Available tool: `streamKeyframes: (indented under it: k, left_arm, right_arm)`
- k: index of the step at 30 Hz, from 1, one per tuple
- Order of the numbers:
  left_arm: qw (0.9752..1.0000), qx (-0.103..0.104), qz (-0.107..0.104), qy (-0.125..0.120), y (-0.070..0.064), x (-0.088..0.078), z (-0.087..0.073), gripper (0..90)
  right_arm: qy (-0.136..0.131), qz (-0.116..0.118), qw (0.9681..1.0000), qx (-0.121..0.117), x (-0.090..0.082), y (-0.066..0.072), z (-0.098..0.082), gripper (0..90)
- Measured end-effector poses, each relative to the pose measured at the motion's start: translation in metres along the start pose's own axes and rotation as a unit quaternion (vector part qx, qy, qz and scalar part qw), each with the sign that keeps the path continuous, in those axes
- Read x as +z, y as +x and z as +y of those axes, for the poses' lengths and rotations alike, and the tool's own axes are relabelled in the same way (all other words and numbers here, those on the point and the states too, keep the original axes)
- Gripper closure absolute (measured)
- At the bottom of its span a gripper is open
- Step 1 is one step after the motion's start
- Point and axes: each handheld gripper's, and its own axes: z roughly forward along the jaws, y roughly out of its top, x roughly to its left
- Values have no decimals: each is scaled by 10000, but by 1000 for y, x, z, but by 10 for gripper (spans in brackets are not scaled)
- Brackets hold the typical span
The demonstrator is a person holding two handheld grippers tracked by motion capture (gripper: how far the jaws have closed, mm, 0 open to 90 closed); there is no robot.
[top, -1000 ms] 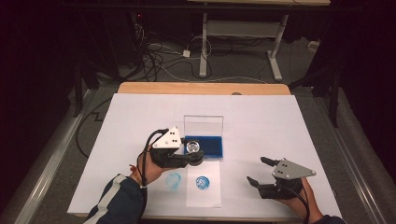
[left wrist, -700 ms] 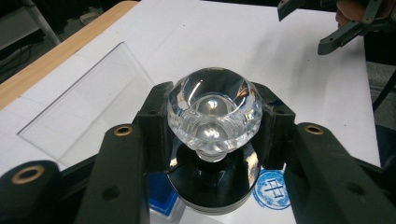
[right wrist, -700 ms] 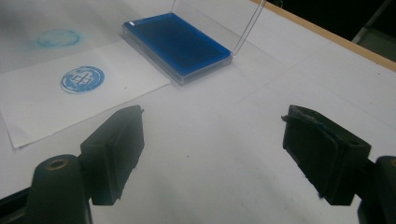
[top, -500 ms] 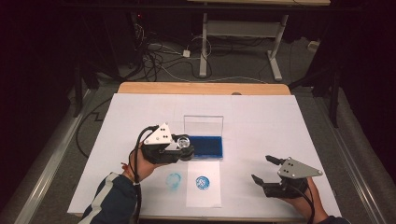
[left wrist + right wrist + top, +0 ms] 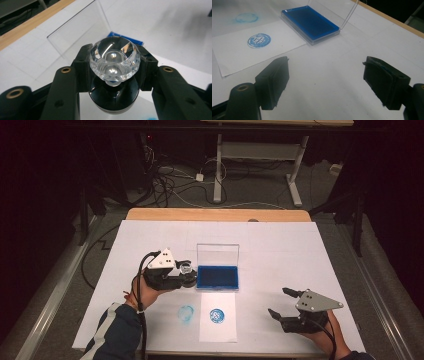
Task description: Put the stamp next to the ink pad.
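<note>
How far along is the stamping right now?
Done: one crisp blue print sits on the paper sheet; a smudged one marks the table. In hand: the left gripper clamps the clear-handled stamp beside the open ink pad. The right gripper waits open. Left, probably: setting the stamp down.

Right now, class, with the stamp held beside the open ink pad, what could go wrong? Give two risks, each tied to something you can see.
1. The left hand-held gripper grips the stamp by its smooth clear knob, which might slip or tilt.
2. The ink pad has an upright clear lid that is hard to see; the stamp could knock it or shift the case.
</note>
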Motion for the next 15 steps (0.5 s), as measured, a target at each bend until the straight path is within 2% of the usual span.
streamKeyframes:
  k: [7,15]
  left_arm:
    - [9998,-102,150,129,11,6,-8,537]
    - [9988,-203,278,347,21,22,-17,537]
  right_arm:
    - [23,26,10000,-7,0,1,-2,207]
    - [42,35,10000,-18,0,2,-3,208]
